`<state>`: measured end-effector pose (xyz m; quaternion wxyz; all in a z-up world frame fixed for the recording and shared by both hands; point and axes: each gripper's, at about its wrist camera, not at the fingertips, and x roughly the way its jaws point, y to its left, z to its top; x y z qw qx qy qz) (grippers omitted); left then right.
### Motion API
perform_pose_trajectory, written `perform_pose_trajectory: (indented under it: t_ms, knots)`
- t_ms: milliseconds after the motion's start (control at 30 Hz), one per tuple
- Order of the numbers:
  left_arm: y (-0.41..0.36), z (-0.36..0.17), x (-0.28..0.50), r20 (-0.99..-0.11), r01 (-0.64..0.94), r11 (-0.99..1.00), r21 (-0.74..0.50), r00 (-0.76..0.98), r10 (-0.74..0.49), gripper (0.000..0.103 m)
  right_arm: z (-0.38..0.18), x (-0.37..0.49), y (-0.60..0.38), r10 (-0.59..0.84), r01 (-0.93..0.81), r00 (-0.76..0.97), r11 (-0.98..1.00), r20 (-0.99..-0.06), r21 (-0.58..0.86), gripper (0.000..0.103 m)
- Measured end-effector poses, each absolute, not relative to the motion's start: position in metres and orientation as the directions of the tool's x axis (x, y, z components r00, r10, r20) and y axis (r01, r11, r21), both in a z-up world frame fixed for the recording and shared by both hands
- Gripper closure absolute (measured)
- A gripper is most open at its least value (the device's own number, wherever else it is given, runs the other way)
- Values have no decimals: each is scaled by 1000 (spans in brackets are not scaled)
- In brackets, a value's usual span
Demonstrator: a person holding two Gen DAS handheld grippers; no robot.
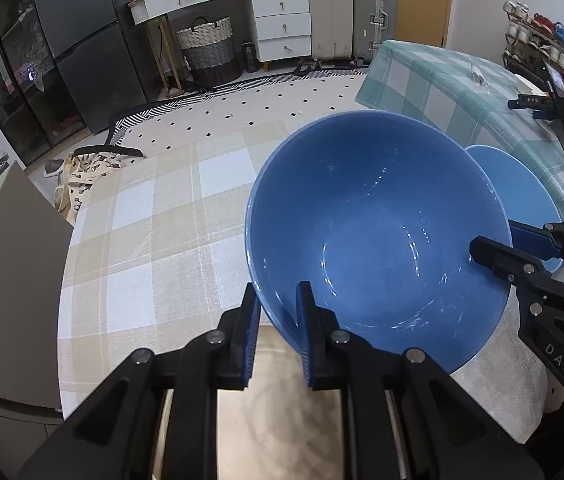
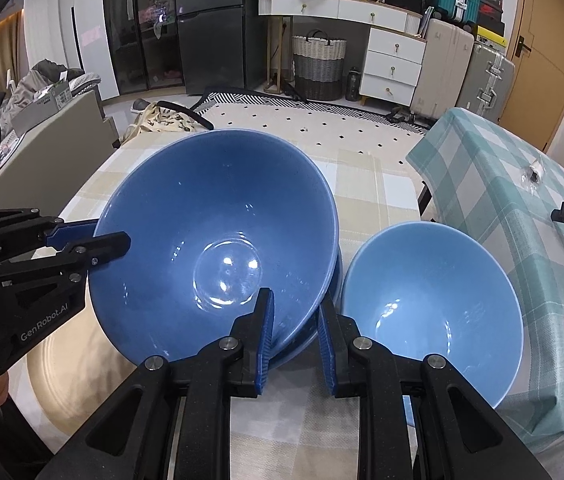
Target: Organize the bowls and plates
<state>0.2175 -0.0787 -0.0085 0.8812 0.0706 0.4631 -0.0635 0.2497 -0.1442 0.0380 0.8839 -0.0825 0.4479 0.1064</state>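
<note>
Both tongs are pinching the rim of the same dark blue bowl: the left gripper is clamping the near rim at the lower centre of its own view, one finger outside the wall and one inside, and the right gripper is clamping the opposite side, low and centre in its view, its jaws closed on the wall in the same way. In the right wrist view the bowl is filling the middle of the frame, and a second rim of like colour is showing just under its right edge, so it is probably sitting in or lowering onto another bowl; whether it is fully seated cannot be told. That nesting is, in my judgement, the relation the coming move turns on: the bowl is lying straight ahead of both tongs, gripped on two sides, and being round it has no long axis, so neither hand is nearer. Just beside it, at the lower right of that view, a lighter blue bowl is standing on the beige checked tablecloth, close to the outer finger of the right gripper; that is what could be knocked when the jaws open. Further right a table under a green checked cloth is standing apart, and beyond, at the top, a white drawer unit and suitcases are standing.
</note>
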Motion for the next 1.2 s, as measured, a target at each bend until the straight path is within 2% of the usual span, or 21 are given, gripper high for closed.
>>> perform_pose_trajectory:
  t_ms: [467,767,1133,1200]
  knots:
    - [-85,-17,220,-836,194,977,85,548,-36,87,28,250,-140,64,-264,574,958,-816,-111,77]
    - [-88,-25,222,-849,211,973,93,527,-33,81,23,252,-136,23,-260,583,953,-812,-159,77]
    - [-90,-31,223,-862,219,971,98,506,-28,78,19,251,-132,23,-289,579,940,-815,-179,65]
    - [-90,-30,223,-863,225,970,94,504,-33,73,20,251,-133,17,-285,586,940,-810,-187,61]
